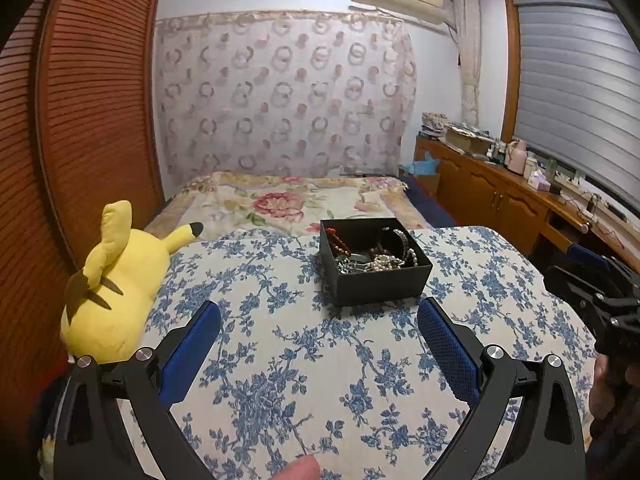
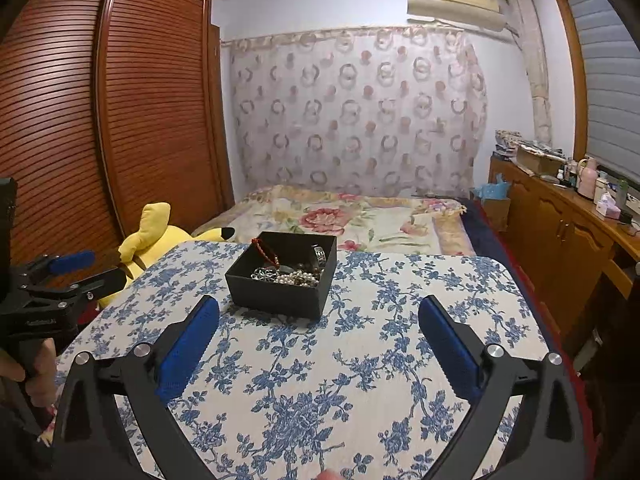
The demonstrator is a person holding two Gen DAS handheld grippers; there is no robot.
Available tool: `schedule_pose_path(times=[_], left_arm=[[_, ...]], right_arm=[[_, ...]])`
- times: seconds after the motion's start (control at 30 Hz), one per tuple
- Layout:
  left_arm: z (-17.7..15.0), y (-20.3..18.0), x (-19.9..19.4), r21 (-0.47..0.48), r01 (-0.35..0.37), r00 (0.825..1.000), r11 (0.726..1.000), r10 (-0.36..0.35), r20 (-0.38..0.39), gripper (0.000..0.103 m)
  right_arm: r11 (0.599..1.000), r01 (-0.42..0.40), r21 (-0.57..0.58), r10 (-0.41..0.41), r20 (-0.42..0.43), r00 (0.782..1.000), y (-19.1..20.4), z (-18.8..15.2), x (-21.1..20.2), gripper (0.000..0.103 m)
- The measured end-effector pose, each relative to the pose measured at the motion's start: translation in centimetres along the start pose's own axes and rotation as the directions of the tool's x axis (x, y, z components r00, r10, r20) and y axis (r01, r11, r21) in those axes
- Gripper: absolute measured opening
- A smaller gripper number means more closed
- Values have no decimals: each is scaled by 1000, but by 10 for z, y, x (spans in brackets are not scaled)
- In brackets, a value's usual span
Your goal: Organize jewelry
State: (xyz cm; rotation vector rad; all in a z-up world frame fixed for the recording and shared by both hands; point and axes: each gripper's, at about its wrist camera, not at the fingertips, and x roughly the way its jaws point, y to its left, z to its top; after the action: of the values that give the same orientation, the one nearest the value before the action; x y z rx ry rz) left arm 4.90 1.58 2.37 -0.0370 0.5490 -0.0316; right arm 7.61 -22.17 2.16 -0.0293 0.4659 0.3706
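Observation:
A black open box (image 1: 380, 284) stands on the blue-flowered tablecloth (image 1: 304, 360). It holds a tangle of jewelry (image 1: 376, 260): pearl strands, silver chains, a red bead string, a metal band. The box also shows in the right wrist view (image 2: 276, 296), with the jewelry (image 2: 288, 274) inside. My left gripper (image 1: 320, 316) is open and empty, just short of the box. My right gripper (image 2: 319, 314) is open and empty, with the box ahead and slightly left. Each gripper shows at the edge of the other's view: the right one (image 1: 592, 300), the left one (image 2: 72, 276).
A yellow plush toy (image 1: 116, 288) lies at the table's left edge. Behind the table is a bed with a floral cover (image 1: 292, 200). A louvred wooden wardrobe (image 2: 120, 120) stands at the left, a cluttered wooden cabinet (image 2: 560, 216) at the right.

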Motion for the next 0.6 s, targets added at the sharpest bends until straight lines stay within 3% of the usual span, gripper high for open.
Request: schedule_pose_path(times=[0.6], left_arm=[[-3, -3, -4, 13, -6, 1000, 1000, 6, 8, 95]], right_arm=[[998, 49, 36, -49, 3, 999, -6, -12, 0, 100]])
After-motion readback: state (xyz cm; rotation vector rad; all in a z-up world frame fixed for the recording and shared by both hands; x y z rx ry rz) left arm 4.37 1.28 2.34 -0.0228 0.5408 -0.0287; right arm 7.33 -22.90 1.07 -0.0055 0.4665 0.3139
